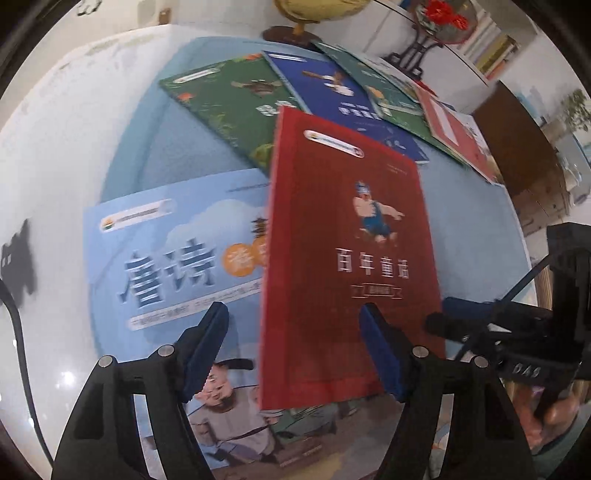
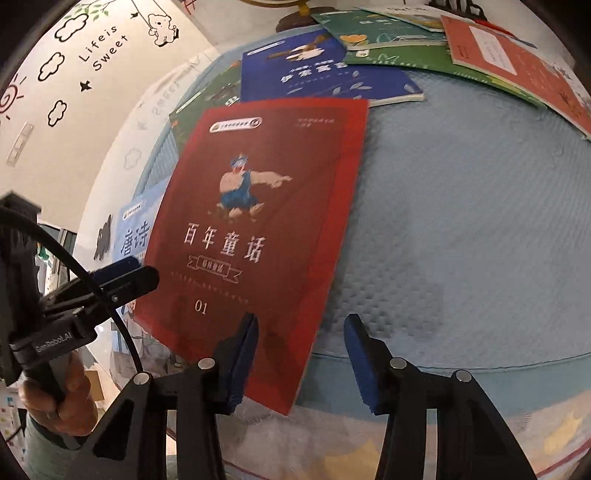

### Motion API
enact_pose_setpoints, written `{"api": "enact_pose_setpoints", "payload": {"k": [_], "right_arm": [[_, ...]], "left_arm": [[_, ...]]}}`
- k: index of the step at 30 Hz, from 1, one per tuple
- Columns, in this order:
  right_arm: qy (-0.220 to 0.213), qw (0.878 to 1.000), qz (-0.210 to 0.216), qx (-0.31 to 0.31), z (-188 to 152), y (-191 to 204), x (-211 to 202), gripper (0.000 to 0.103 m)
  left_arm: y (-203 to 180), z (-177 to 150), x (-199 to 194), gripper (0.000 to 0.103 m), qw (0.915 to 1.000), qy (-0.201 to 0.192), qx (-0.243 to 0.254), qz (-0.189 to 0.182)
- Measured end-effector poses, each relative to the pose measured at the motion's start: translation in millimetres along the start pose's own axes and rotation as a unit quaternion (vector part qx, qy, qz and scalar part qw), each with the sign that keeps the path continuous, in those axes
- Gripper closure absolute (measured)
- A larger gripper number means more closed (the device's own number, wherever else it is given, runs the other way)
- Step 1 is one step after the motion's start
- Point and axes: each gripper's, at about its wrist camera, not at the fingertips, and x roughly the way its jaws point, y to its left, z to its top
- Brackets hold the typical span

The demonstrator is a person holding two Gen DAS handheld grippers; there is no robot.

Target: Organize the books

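A red book with a cartoon figure lies slanted across a light blue book on a pale blue quilted mat. My left gripper hovers open above both books: one finger over the light blue cover, the other over the red one. My right gripper is open at the red book's near right corner; its left finger overlaps the cover and the other stands off the book. Neither pinches it. Each gripper shows in the other's view, the left gripper and the right gripper flanking the book.
Farther back lie a dark green book, a dark blue book, another green book and an orange-red one, overlapping. A globe stand and a dark ornament stand sit behind. A person's hand holds the left gripper.
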Motion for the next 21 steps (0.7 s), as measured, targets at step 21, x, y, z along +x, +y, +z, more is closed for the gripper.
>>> {"api": "enact_pose_setpoints", "payload": {"k": [21], "right_arm": [[-0.013, 0.994, 0.086, 0.072, -6.6, -44.4, -8.6, 0.055]], "left_arm": [[31.8, -9.7, 12.3, 0.07, 0.9781, 0.001, -0.108, -0.178]]}}
